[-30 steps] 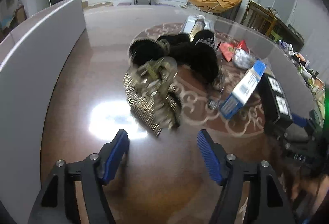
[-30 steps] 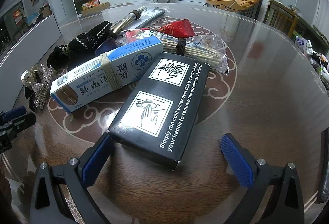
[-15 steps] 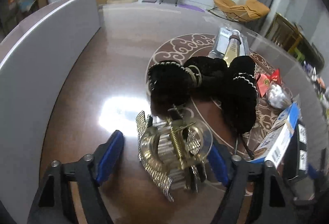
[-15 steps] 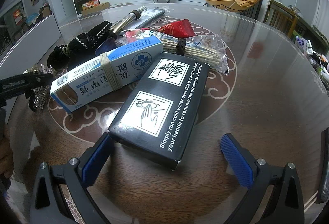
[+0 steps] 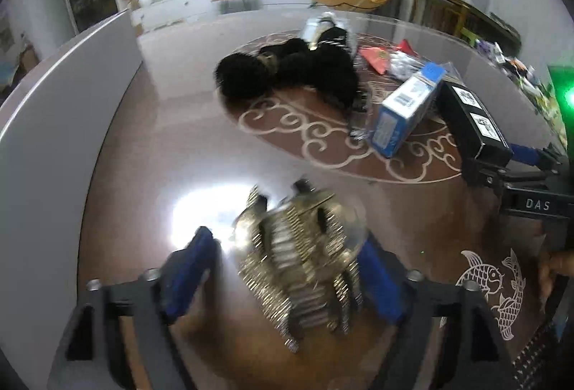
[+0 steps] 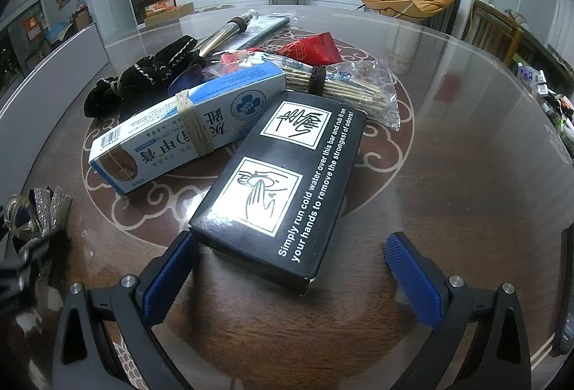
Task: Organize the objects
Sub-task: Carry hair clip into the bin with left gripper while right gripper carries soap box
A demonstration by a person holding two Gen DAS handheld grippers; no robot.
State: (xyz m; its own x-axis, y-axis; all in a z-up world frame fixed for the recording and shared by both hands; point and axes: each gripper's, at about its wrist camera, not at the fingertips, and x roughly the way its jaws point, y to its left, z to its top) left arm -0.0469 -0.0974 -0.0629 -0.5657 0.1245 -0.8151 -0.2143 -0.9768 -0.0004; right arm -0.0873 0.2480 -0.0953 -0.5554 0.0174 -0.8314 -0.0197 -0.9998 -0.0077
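The glittery hair clip (image 5: 301, 261) sits between the left tool's (image 5: 287, 268) spread-apart fingers, contact unclear.

Dim indoor light; glare patch on table (image 5: 201, 210); left view motion-blurred; fisheye edges.

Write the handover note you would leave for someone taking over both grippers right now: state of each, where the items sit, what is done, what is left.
Left gripper: jaws around the glittery hair clip, which sits between the pads near the table's edge; the picture is blurred, so I cannot tell whether the grip is firm.
Right gripper: open, empty, the black soap-bar box just ahead of it.
Pile at the table's centre: blue-and-white box tied with string, black velvet pouch, bundle of sticks in plastic, red packet, metal tube.
Done: only the clip is apart from the pile.
Left: place the clip, then sort everything else.
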